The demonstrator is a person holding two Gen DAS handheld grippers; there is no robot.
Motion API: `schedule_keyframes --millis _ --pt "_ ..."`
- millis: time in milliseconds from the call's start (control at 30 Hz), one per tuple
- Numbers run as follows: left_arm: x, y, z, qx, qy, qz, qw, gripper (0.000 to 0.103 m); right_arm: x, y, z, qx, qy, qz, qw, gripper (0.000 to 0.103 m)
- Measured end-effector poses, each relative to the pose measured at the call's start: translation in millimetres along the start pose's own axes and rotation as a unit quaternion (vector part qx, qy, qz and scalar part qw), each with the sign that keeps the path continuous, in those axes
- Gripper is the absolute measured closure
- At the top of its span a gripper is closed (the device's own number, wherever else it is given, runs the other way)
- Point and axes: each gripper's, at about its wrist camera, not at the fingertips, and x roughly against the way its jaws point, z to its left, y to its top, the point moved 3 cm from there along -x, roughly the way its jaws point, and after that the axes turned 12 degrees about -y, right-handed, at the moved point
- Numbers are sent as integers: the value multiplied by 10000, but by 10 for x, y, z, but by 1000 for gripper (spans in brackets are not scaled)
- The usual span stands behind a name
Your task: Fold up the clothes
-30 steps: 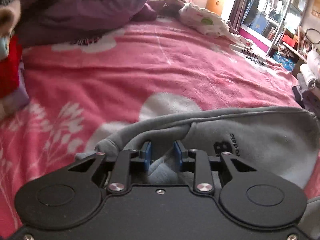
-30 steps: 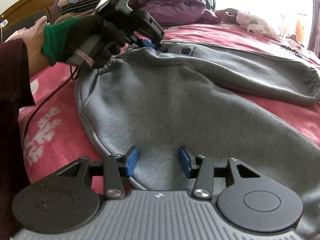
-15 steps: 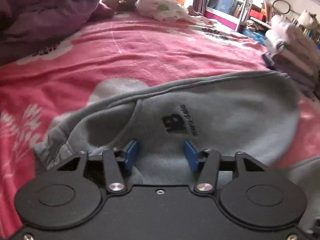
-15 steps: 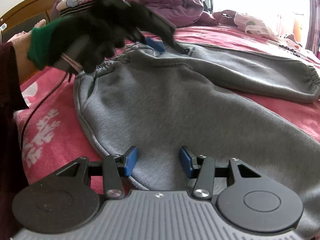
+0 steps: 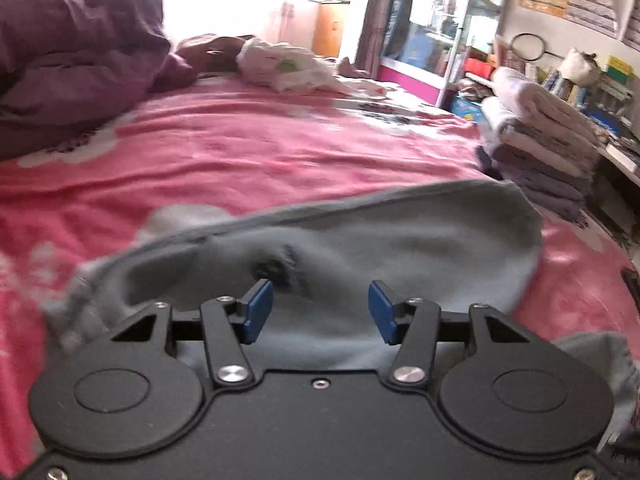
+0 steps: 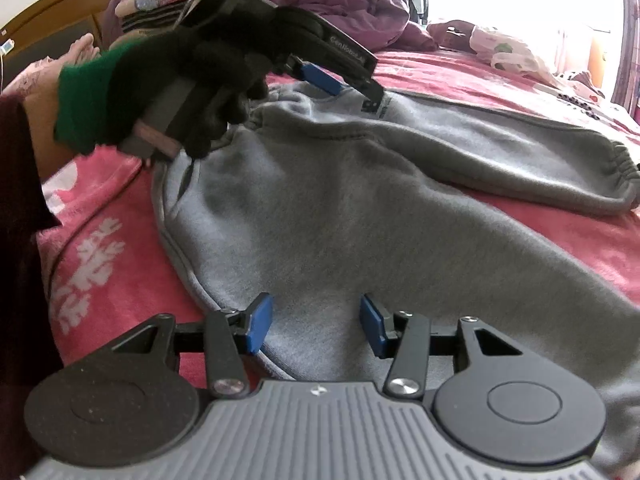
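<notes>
Since half a second ago: left gripper (image 5: 320, 306) spread wider, blue pads (image 5: 258, 310) now well apart and holding nothing; raised off the waistband, as seen from the right wrist view (image 6: 340, 88). One second back, same pads nearly together on a fold of grey cloth. Right gripper (image 6: 312, 324) unchanged, parted over the near trouser leg, pinching nothing.

Left to right, left wrist view:
- Purple quilt (image 5: 72, 52): puffy, stitched in bands, heaped at far left of the bed.
- Pink bedspread (image 5: 248, 152): fleecy, printed with pale flower shapes, lightly rumpled.
- Grey sweatpants (image 5: 400, 248): soft fleece, dark piped seam along the upper edge, dark logo blurred just beyond the pads; lying on the bedspread directly under and ahead of the claw.
- White plastic bag (image 5: 284, 66): crinkled, green mark, far side of the bed.
- Stack of folded cloth (image 5: 540, 148): white above, mauve below, off the bed's right edge.

Left to right, right wrist view:
- Left hand (image 6: 192, 80): black knit glove, green cuff, wrapped round the gripper handle.
- Sweatpants (image 6: 320, 208): spread flat on the bedspread (image 6: 92, 248), waistband at left, two legs running right; far leg ending in a gathered elastic cuff (image 6: 616, 184); curved piped side seam passing between the right gripper's pads (image 6: 258, 322).
</notes>
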Motion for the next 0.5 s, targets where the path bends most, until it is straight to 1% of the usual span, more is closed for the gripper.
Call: schedule_keyframes --millis 67,100,133,233,300,333,400,500 --pt "-207 -155 -116 -478 386 348 9975 50 101 14 -65 30 -123 -55 9999 51" --pt "-253 -202 -173 -664 539 380 9956 50 153 22 -105 37 -183 -75 9998 51" --pt "-235 -187 -208 -657 592 327 9955 50 218 31 -158 45 -267 -99 9996 51" --pt "-121 -84 -301 -456 613 111 9970 51 406 64 -320 100 -543 -168 9983 50" --pt "-54 -80 -407 -497 547 -106 9972 51 493 50 -426 124 -714 -180 9972 46" --pt "-66 -100 -465 -549 471 -111 9973 51 536 43 -479 136 -800 -186 9965 46" --pt "-208 -200 -543 -746 491 243 9957 51 623 29 -586 160 -971 -198 9950 46" --pt "-297 -211 -511 -654 487 393 9959 50 736 4 -726 172 -1200 -214 9924 46"
